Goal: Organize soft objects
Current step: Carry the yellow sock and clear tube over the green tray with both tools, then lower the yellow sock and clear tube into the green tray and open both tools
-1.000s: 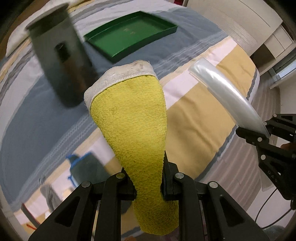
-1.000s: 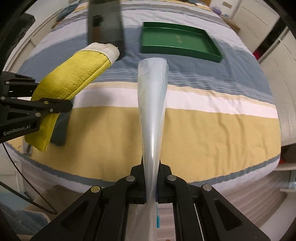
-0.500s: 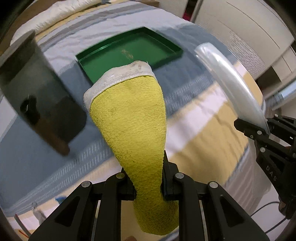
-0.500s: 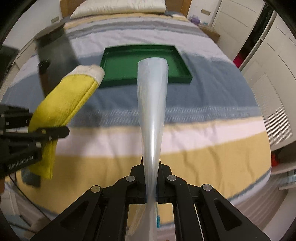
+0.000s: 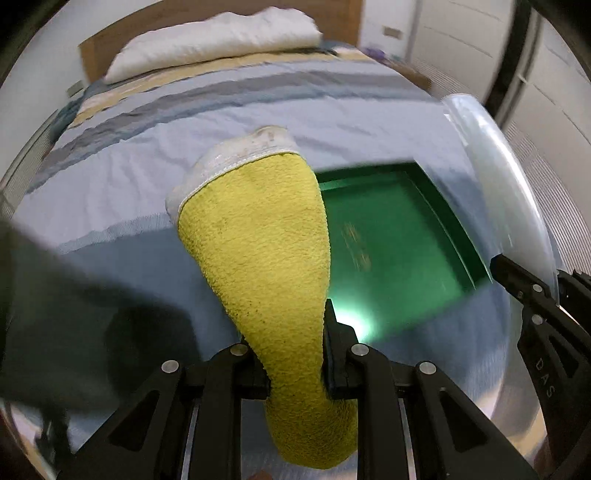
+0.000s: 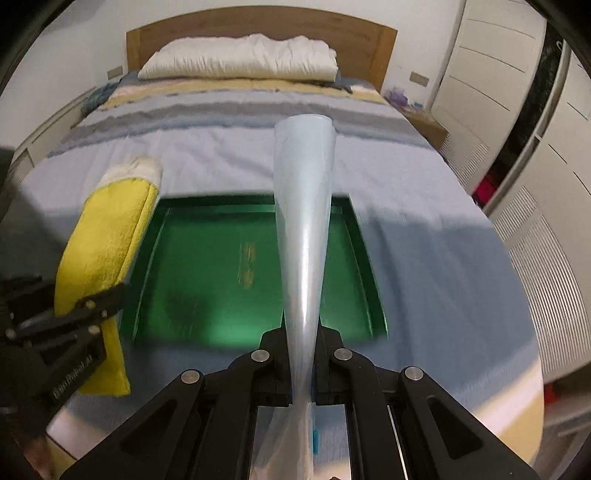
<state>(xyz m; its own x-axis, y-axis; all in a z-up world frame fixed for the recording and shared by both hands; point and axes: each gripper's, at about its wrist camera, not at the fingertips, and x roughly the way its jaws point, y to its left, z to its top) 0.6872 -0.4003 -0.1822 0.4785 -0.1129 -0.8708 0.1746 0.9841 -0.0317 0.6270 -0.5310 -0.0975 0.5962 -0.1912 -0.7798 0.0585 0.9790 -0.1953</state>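
Note:
My left gripper (image 5: 295, 354) is shut on a yellow towel pouch (image 5: 258, 243) with a white cuff, which sticks forward over the bed. In the right wrist view the same yellow pouch (image 6: 110, 236) and left gripper (image 6: 62, 321) sit at the left edge of the green tray (image 6: 207, 273). My right gripper (image 6: 301, 365) is shut on a clear plastic bag (image 6: 304, 206) that stands up stiffly in front of the camera, above the tray. The plastic bag (image 5: 502, 184) and the right gripper (image 5: 532, 295) show at the right in the left wrist view, beside the green tray (image 5: 399, 243).
The tray lies on a striped blue, grey and yellow bedspread (image 6: 229, 147). A white pillow (image 6: 240, 57) rests against the wooden headboard (image 6: 258, 26). White wardrobe doors (image 6: 517, 92) stand at the right. A dark blurred shape (image 5: 55, 314) fills the lower left of the left wrist view.
Both grippers have swept across the bed toward the green tray, which now lies close below them. The headboard and pillow have come into view. Both grips are unchanged.

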